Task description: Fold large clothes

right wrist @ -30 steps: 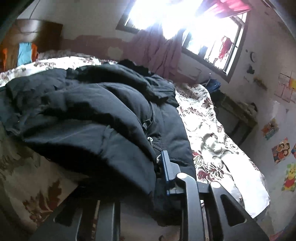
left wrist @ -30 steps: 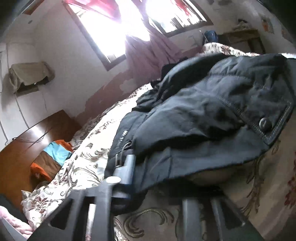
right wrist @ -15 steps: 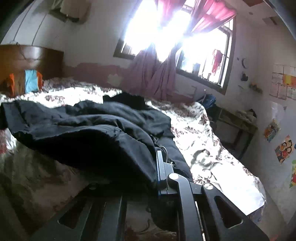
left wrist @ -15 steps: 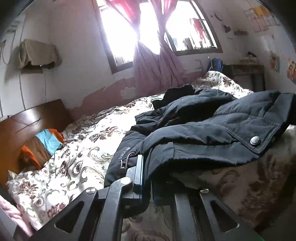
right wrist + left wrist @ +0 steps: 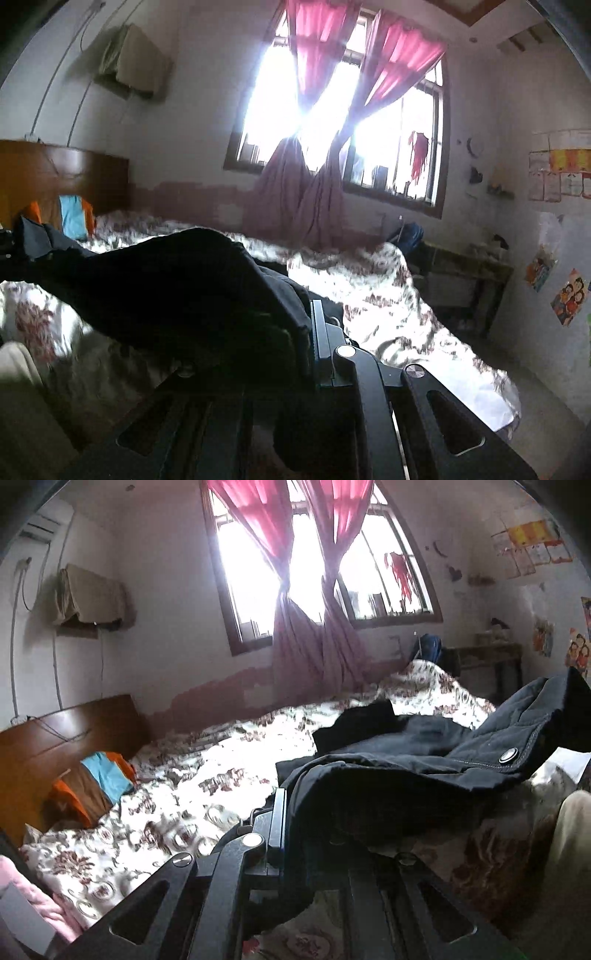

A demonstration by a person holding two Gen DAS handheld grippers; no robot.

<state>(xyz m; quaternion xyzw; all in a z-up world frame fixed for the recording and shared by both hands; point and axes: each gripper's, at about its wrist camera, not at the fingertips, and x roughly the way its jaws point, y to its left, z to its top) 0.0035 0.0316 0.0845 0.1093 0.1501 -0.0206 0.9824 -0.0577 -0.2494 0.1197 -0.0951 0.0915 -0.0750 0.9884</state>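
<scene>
One jacket [image 5: 406, 775] lifted higher, two tongs [image 5: 295, 834] clamped.

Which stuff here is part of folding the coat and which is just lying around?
In the job: black coat, left claw, right claw, both clamped on its edge; floral bedspread beneath.

Lying about: orange and blue pillow, curtains, wall posters, side table.

My left tongs [image 5: 295, 834] & right tongs [image 5: 295, 343]: matte black, flat linkage arms w/ cutouts, silver round screws.
</scene>
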